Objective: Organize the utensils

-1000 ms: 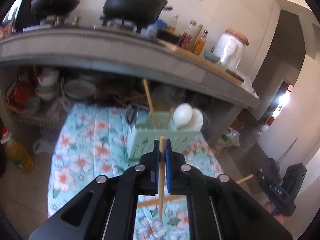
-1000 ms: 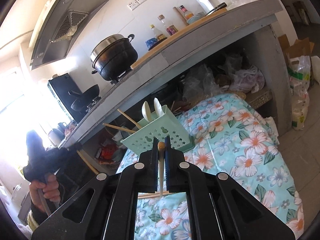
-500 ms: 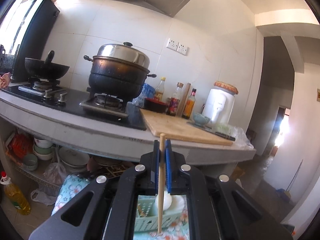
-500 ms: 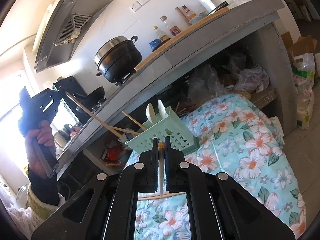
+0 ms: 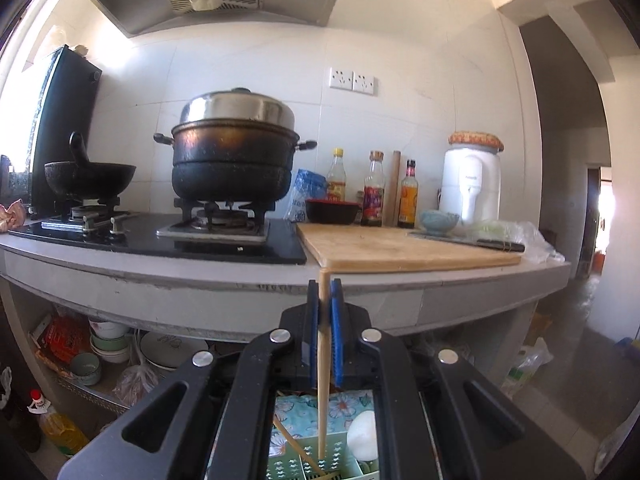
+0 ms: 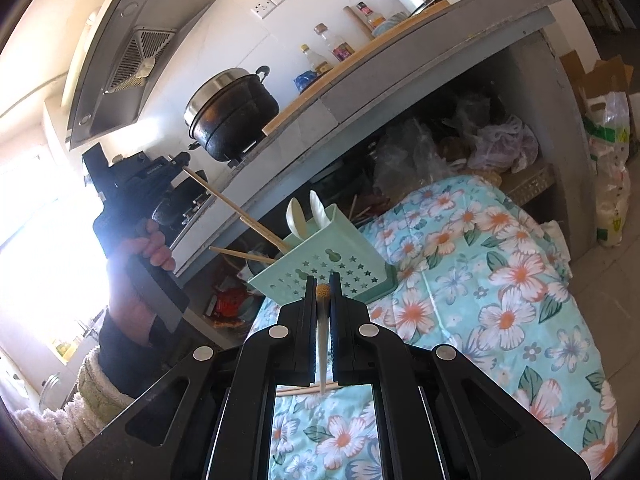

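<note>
My left gripper (image 5: pixel 325 286) is shut on a wooden chopstick (image 5: pixel 323 380) whose lower tip reaches into the mint-green utensil holder (image 5: pixel 308 462) below. In the right wrist view the left gripper (image 6: pixel 176 162) holds that chopstick (image 6: pixel 236 208) slanting down into the holder (image 6: pixel 324 264), which stands on the floral cloth. Another chopstick (image 6: pixel 240 254) and two white spoons (image 6: pixel 306 214) stand in it. My right gripper (image 6: pixel 323 280) is shut on a white spoon handle (image 6: pixel 322 344) just in front of the holder. Loose chopsticks (image 6: pixel 304 389) lie on the cloth beneath it.
A grey counter (image 5: pixel 240 280) carries a stove with a black steamer pot (image 5: pixel 234 160), a wok (image 5: pixel 90 176), a cutting board (image 5: pixel 400 248), bottles and a white appliance (image 5: pixel 472 188). Bowls and bags fill the shelf under it. The floral cloth (image 6: pixel 480 280) covers a low table.
My left gripper has risen and tilted upward, swinging its chopstick over the holder until the tip entered it. My right gripper with the spoon has stayed nearly still.
</note>
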{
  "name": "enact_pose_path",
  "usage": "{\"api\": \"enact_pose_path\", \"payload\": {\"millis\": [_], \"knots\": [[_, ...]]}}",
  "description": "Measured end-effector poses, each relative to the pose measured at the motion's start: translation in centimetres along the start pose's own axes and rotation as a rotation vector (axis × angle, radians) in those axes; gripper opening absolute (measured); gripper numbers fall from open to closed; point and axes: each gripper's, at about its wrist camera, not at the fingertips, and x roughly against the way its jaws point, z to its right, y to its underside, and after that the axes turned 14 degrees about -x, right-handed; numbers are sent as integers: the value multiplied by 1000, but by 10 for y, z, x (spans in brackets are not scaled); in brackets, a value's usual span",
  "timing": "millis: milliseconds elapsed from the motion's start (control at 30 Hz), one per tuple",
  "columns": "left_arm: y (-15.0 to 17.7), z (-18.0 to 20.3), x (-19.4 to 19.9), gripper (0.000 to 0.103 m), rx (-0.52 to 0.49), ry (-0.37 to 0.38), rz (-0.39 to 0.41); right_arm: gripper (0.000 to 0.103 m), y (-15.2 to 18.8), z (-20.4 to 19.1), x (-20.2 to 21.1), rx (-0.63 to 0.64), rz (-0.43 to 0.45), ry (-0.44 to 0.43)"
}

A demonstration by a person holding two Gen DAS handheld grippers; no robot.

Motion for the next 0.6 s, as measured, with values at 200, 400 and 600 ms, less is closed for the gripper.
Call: {"api": "enact_pose_path", "payload": {"millis": [200, 400, 600], "knots": [[30, 12, -27, 5, 19, 82, -92, 4, 0, 2, 0, -6, -7, -4], [42, 8, -22, 38, 122, 148, -94, 4, -3, 0, 4, 9, 1, 6], [50, -6, 28, 57, 145, 81, -49, 4, -8, -8, 11, 31, 33, -1]]}}
